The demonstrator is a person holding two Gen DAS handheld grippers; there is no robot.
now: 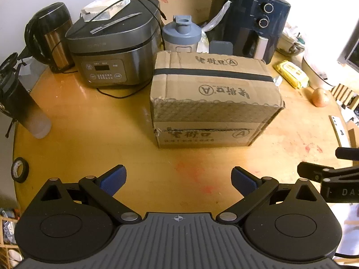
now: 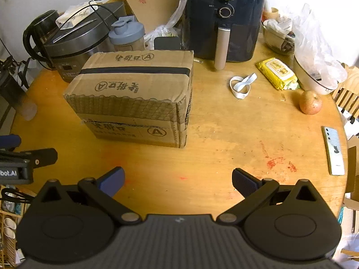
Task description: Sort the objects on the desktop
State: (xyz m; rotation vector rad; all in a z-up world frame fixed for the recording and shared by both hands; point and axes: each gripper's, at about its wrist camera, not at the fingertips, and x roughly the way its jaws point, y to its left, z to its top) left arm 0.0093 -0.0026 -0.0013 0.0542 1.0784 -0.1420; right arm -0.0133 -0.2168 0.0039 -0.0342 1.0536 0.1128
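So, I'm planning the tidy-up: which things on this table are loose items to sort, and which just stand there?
To sort (a judgement):
taped brown cardboard box
yellow wipes pack
white strap loop
reddish apple
pale phone
black tape roll

Likely staying:
grey rice cooker
dark air fryer
black kettle

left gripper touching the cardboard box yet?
Apart. The left wrist view shows bare table between the open left gripper and the cardboard box.
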